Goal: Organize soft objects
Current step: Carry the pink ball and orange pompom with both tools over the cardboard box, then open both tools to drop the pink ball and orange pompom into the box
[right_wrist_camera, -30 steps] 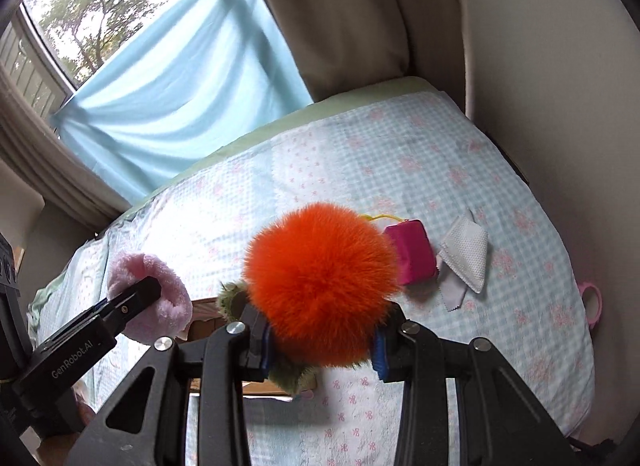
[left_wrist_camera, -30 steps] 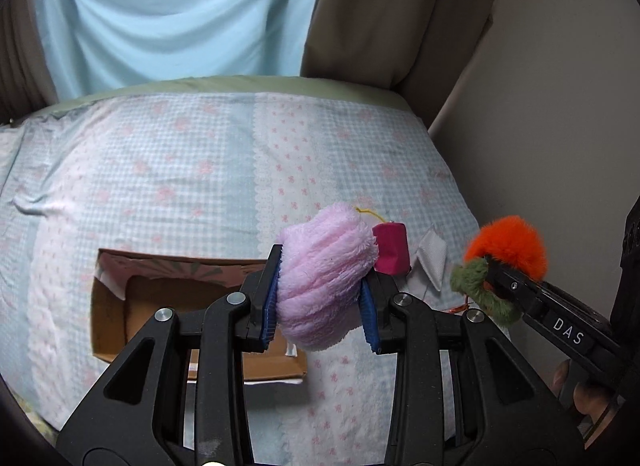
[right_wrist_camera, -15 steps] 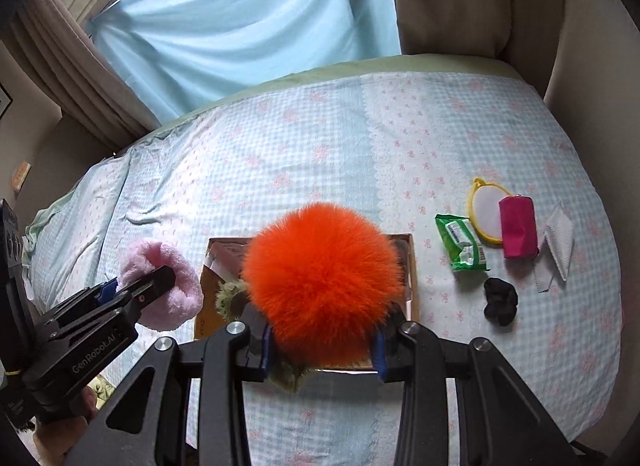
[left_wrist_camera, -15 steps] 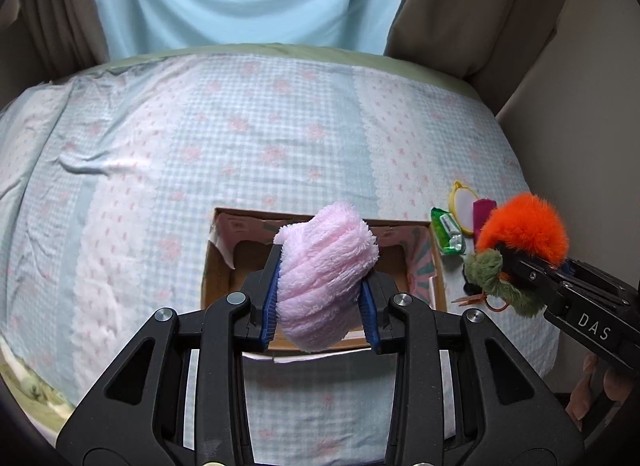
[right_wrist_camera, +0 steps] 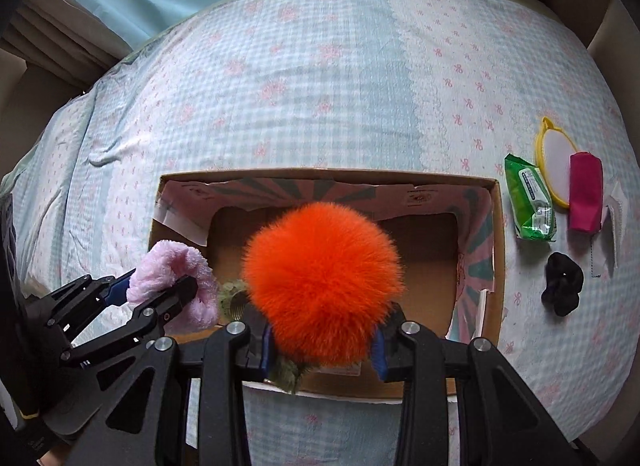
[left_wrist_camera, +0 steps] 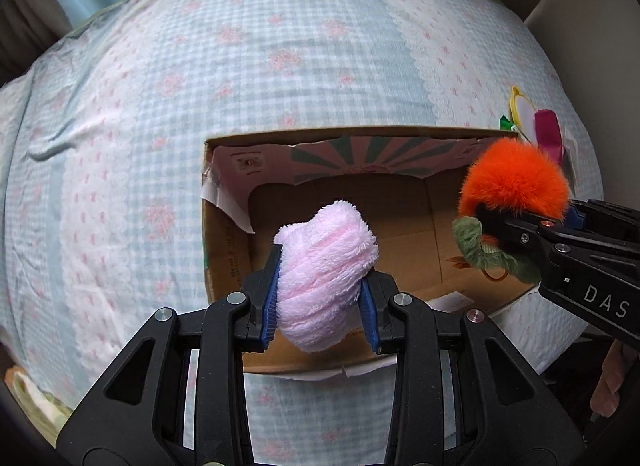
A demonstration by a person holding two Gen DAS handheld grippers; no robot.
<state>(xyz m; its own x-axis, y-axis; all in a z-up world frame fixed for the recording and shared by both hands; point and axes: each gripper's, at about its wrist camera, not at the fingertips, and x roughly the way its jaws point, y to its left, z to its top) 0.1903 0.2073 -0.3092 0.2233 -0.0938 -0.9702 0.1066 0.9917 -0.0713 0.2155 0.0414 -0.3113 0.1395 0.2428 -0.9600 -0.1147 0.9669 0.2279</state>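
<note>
My left gripper (left_wrist_camera: 320,306) is shut on a pink fluffy scrunchie (left_wrist_camera: 326,266) and holds it above the open cardboard box (left_wrist_camera: 224,266). My right gripper (right_wrist_camera: 322,340) is shut on an orange pompom (right_wrist_camera: 320,282) with a green fuzzy part (right_wrist_camera: 286,376) under it, also above the box (right_wrist_camera: 498,246). In the left wrist view the pompom (left_wrist_camera: 516,181) hangs over the box's right side. In the right wrist view the pink scrunchie (right_wrist_camera: 172,278) sits over the box's left side.
The box lies on a bed with a blue-and-pink checked sheet (right_wrist_camera: 320,85). Right of the box lie a green packet (right_wrist_camera: 530,199), a yellow-rimmed mirror (right_wrist_camera: 554,157), a magenta pouch (right_wrist_camera: 586,191), a white cloth (right_wrist_camera: 614,221) and a black scrunchie (right_wrist_camera: 562,284).
Both grippers moved left and down from over the small items to above the box, still holding the pink scrunchie and the orange pompom.
</note>
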